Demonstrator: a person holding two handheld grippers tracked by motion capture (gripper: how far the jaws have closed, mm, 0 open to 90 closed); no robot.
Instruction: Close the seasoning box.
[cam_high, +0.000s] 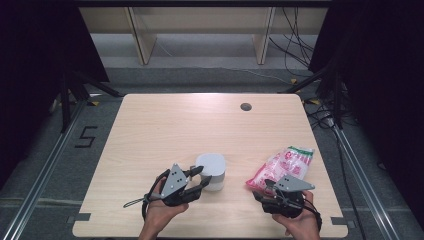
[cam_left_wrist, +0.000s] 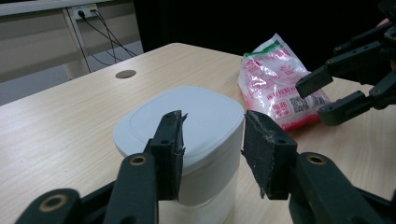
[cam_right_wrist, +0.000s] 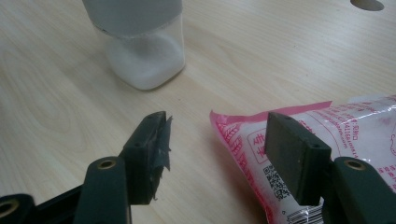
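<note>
My left claw is open, with nothing held. Its two black jaws stand on each side of the near edge of the white-lidded jar, but they do not press on it. The jar sits on the wooden table right in front of this claw. It is see-through at the bottom, with white powder inside, maybe sugar or salt.

My right claw is open too. The corner of the pink and white bag lies between its jaws, close by the right one, but I am not squeezing it yet. The bag lies flat on the table, just in front of that claw.

I think I am about to take hold of both things: the jar with my left claw and the bag with my right. Next, my right claw needs to close on the bag's corner. My left claw needs to open wider or go higher, because the lid looks wide for it.

Farther off, past the jar, there is a round hole in the table. Nothing stands in my way. The bag is thin and floppy, so it may slip.
</note>
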